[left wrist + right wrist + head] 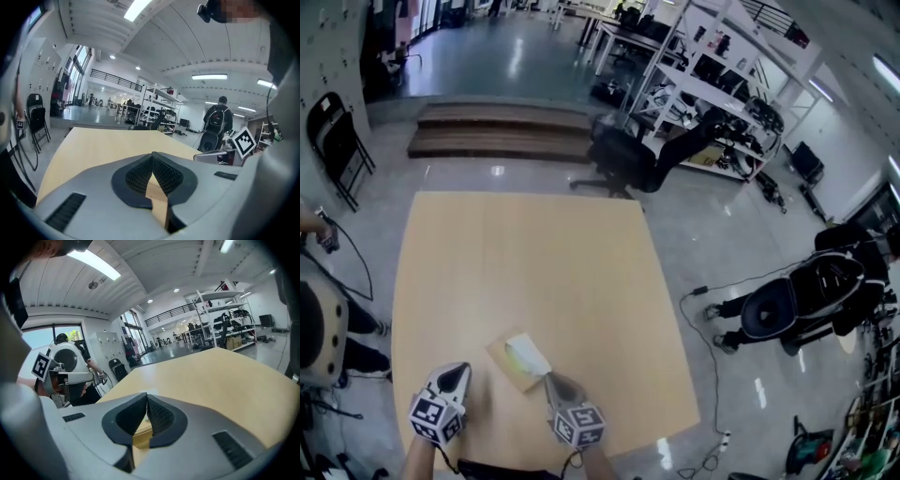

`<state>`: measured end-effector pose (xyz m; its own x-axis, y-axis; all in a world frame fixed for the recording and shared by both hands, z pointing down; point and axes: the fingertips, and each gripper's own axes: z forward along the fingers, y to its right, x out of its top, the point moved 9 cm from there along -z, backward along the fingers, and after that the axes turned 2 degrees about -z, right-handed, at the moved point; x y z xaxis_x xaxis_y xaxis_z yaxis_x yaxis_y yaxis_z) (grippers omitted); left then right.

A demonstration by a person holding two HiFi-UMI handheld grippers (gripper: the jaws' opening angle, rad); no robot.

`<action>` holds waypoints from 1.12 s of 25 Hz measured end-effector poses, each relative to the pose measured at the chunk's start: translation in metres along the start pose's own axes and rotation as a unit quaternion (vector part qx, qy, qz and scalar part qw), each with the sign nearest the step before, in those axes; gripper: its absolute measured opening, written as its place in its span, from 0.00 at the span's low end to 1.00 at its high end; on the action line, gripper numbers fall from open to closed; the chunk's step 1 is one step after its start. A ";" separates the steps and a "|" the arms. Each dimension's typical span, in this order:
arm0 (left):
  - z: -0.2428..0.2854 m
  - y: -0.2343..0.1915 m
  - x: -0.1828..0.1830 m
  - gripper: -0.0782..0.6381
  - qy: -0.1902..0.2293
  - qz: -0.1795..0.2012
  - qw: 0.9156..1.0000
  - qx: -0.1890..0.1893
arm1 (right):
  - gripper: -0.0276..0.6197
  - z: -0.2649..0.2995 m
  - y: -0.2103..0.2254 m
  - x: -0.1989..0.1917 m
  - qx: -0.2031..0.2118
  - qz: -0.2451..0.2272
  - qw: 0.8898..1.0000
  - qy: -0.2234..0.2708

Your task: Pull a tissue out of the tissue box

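Both pairs of jaws are pressed together with nothing between them: the left gripper [152, 157] and the right gripper [146, 399] each have black ribbed pads [136, 176] set in smooth grey shells. Just ahead of the right gripper's tip lies the tissue box [508, 367], flat, tan and rectangular. It sits askew near the near edge of the pale wooden counter [534, 253], with a white tissue [528, 354] crumpled up from its top. The left gripper hangs apart from it, toward the near left corner.

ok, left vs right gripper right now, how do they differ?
The left gripper sits clear of the tissue box, over the table. The right gripper has its tip at the box's near edge, beside the tissue. Left gripper view shows only table under its jaws; right gripper view shows the box. Both: jaws together, nothing held.
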<state>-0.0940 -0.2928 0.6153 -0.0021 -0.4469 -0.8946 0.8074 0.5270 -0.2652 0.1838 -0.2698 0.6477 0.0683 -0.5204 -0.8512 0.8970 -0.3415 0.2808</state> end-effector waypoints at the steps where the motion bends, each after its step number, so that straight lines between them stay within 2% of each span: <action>1: 0.000 -0.001 0.000 0.12 0.000 0.000 1.000 0.000 | 0.06 0.001 0.000 0.000 -0.001 -0.002 1.000 0.000; 6: -0.003 -0.004 0.002 0.12 -0.001 0.000 1.000 -0.001 | 0.13 0.004 0.000 0.002 -0.002 -0.008 1.000 0.000; 10: -0.001 -0.004 0.001 0.12 0.000 -0.001 1.000 -0.002 | 0.26 0.009 0.005 0.000 -0.002 -0.012 1.000 -0.002; 13: -0.001 -0.007 0.001 0.12 0.001 -0.001 1.000 -0.003 | 0.30 0.015 0.006 -0.001 -0.006 -0.015 1.000 -0.008; 17: -0.002 -0.010 0.000 0.12 0.002 -0.002 1.000 -0.002 | 0.30 0.023 0.011 -0.007 -0.012 -0.002 1.000 -0.012; 24: -0.001 -0.015 -0.001 0.12 0.000 -0.007 1.000 0.002 | 0.30 0.034 0.023 -0.016 -0.007 0.050 0.999 -0.018; 28: -0.003 -0.018 -0.004 0.12 -0.003 -0.009 1.000 0.004 | 0.30 0.037 0.022 -0.020 -0.004 0.059 0.998 -0.022</action>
<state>-0.1107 -0.2982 0.6220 -0.0139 -0.4604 -0.8876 0.8119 0.5129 -0.2788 0.1856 -0.2963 0.6871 0.1551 -0.5903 -0.7922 0.8868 -0.2701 0.3749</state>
